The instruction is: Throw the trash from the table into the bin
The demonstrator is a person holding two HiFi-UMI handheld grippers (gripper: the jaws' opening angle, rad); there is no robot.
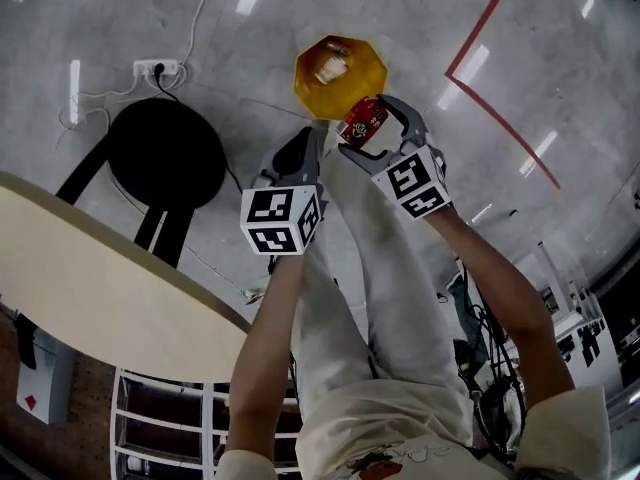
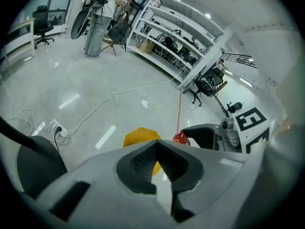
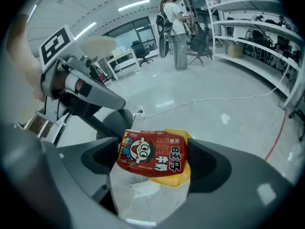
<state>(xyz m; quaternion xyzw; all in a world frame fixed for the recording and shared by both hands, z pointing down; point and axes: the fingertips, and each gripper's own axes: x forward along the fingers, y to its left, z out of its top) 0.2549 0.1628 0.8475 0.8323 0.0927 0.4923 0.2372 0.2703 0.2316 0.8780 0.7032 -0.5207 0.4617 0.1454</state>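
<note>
Head view: one yellow bin at 12 o'clock; two grippers below it. The right gripper holds one red carton at the bin's 5 o'clock edge. Left gripper view: the left gripper has its jaws pressed together, empty. Right gripper view: jaws pinching the one carton.

Ahead of the fingertips of your right gripper, the mouth of the yellow bin lay open. Nothing stood between it and the red carton that filled the jaws. Your left gripper (jaws closed on nothing) sat just beside the right fingers and crowded that side. Left of its fingertips stood a black stool, and back toward you was the table. Right of the right fingers lay bare floor.
</note>
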